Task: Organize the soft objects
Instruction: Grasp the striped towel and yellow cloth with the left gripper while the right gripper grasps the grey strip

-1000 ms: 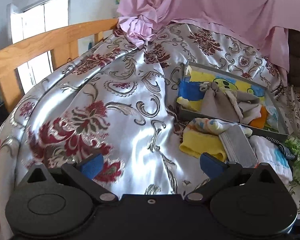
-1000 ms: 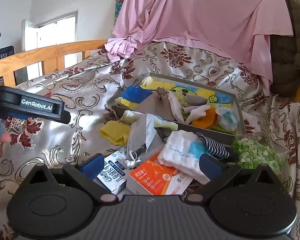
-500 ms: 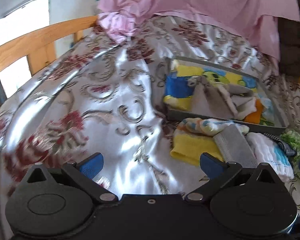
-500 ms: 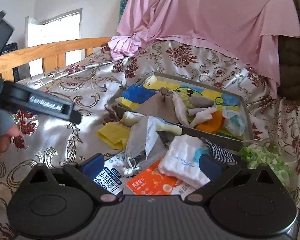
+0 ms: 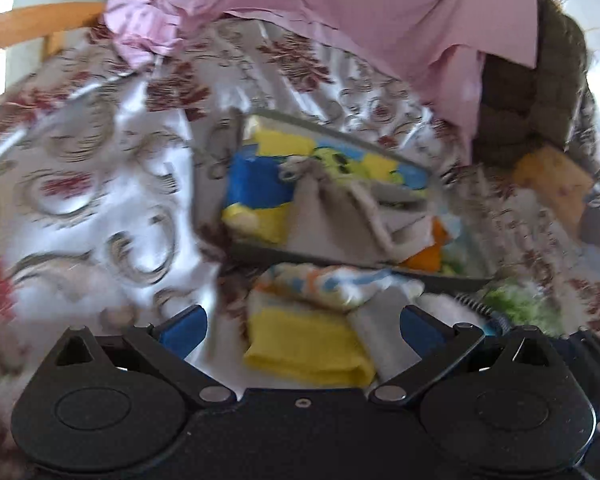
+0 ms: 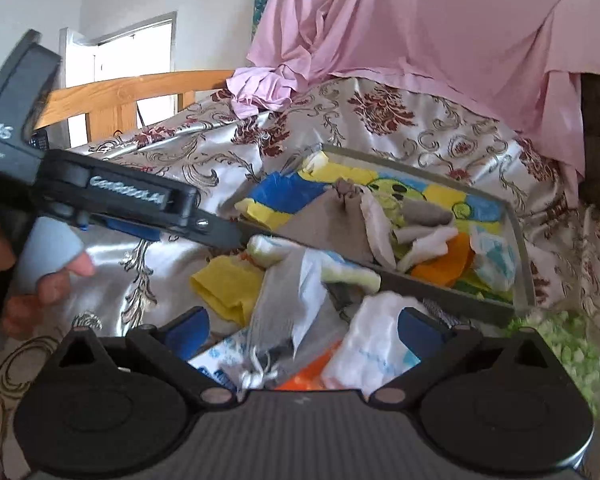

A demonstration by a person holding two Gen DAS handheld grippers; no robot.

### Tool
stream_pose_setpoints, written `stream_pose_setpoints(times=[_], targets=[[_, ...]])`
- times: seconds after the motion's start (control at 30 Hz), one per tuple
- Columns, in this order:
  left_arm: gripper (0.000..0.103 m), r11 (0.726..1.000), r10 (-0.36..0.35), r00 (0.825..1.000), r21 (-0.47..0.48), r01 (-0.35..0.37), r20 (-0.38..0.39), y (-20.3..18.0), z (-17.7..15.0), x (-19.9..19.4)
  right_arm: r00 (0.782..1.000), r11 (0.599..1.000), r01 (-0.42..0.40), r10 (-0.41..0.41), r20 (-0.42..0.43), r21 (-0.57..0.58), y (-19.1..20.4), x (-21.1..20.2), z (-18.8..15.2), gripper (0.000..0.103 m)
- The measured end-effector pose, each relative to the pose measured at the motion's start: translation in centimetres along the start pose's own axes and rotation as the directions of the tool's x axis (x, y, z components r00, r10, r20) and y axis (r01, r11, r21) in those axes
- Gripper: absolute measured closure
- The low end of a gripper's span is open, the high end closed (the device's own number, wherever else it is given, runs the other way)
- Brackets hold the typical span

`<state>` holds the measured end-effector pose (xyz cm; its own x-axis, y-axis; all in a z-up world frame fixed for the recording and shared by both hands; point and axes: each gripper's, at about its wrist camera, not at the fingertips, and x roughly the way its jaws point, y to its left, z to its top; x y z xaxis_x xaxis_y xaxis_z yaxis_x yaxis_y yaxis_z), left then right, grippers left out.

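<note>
- The left gripper (image 5: 302, 326) has swung right and closer to the tray (image 5: 452, 272) than a second ago; its view is now blurred. Its jaws are spread wide with nothing between the pads, hovering over the yellow cloth (image 5: 308, 346).
- That yellow cloth lies just in front of the tray, beside a grey cloth (image 6: 278, 312).
- The right gripper (image 6: 302, 330) has also advanced toward the tray, jaws wide and empty, above the white cloth (image 6: 374, 344).
- In the right view, the left gripper's body now reaches the tray's near corner.
- The tray holds mixed cloths, unchanged.
</note>
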<state>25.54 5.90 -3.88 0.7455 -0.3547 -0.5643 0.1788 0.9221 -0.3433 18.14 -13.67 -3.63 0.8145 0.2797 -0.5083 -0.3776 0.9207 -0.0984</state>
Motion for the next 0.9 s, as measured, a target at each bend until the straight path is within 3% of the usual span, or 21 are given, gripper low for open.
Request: stream_pose_setpoints(times=[0.27,0.63,0.83,0.9], targets=[[0.001,0.968,-0.129,0.989,-0.228,0.109,-0.075,2.9,2.2,5.8,0.999,0.999,-0.034,0.034,-0.009,-0.012,-0.6,2.6,1.2,0.007],[0.001,0.968,-0.171,0.957,-0.219,0.119,-0.235,2.3,2.4,10.8,0.996,0.997,-0.053,0.048,-0.081,-0.056,0.4,5.8,1.8,0.029],[0.002,0.939,-0.233,0.946,-0.304,0.158,-0.227,3.3,2.1,11.2,0.993,0.998,-0.045,0.039,-0.111,-0.052,0.6,6.3,1.6,0.041],[0.004,0.930,-0.250,0.943,-0.326,0.170,-0.221,3.5,2.0,11.3,0.992,0.997,-0.049,0.042,-0.120,-0.056,0.7,6.4,1.5,0.053]])
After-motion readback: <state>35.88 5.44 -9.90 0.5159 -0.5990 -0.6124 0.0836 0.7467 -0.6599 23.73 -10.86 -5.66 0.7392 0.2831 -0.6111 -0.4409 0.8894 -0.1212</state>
